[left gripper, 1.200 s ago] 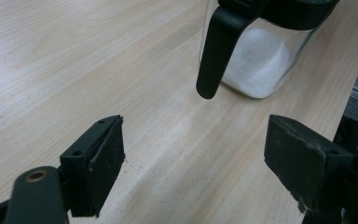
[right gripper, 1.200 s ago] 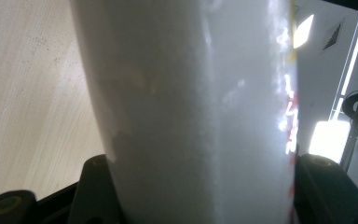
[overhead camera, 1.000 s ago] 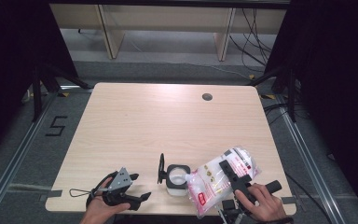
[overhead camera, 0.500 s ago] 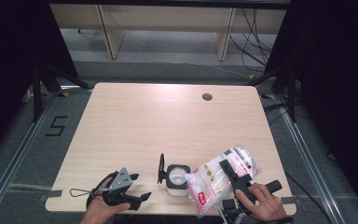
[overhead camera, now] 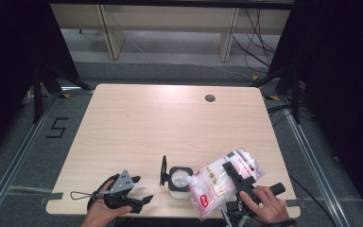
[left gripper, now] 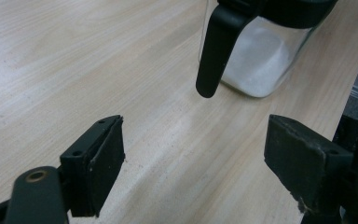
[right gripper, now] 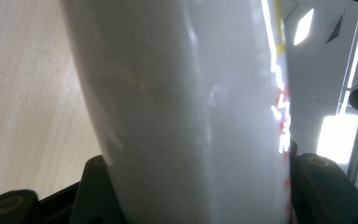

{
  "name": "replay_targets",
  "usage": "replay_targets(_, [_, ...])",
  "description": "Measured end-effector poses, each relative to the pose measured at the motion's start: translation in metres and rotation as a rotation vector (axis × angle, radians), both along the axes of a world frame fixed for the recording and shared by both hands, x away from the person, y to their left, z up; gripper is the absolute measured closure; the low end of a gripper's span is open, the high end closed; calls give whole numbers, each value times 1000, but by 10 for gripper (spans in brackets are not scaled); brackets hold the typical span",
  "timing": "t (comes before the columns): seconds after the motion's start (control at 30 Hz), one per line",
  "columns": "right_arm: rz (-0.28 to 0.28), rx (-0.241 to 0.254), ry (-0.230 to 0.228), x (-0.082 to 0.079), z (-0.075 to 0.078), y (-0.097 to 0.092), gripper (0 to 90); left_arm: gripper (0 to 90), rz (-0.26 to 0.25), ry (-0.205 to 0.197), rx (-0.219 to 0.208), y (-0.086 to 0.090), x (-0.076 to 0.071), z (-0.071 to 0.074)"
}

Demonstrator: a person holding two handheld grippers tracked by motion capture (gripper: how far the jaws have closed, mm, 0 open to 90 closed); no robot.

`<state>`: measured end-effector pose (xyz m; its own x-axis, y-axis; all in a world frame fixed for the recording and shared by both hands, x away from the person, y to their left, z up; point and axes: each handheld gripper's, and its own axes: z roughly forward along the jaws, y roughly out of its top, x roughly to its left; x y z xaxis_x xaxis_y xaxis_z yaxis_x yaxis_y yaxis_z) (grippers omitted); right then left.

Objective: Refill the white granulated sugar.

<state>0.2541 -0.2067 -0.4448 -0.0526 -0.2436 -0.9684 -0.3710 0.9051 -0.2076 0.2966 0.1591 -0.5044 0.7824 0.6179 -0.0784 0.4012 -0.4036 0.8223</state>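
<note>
The right gripper (overhead camera: 234, 176) has the bag (overhead camera: 217, 182) of white grains tipped over the jar (overhead camera: 178, 178), the bag's lower end hanging right at the jar's open mouth, lid flipped up on the far side from the bag. The jar sits near the table's (overhead camera: 170, 123) front edge, between the two hands.

To pour well here, I'd say keep the bag's corner directly over the mouth and tilt gently, so the grains run in a thin stream rather than dumping past the rim; the soft bag could slump and spill.

In the right gripper view the jaws press on the bag from both sides, halfway closed around its bulk. The left gripper (overhead camera: 139, 201) rests on the table beside the jar, opposite the bag, jaws spread wide, nothing between them; in its own view the jar's black handle (left gripper: 214, 51) hangs just ahead.
</note>
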Motion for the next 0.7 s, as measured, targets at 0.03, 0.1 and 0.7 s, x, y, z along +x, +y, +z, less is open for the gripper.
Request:
replay_targets(0.03, [-11, 42, 20, 1, -3, -1, 487, 194, 1, -5, 24, 1, 1, 0])
replay_targets(0.1, [-16, 43, 29, 1, -4, -1, 488, 194, 6, 2, 8, 0, -1, -1])
replay_targets(0.7, [-2, 40, 11, 2, -1, -3, 492, 194, -12, -7, 23, 1, 1, 0])
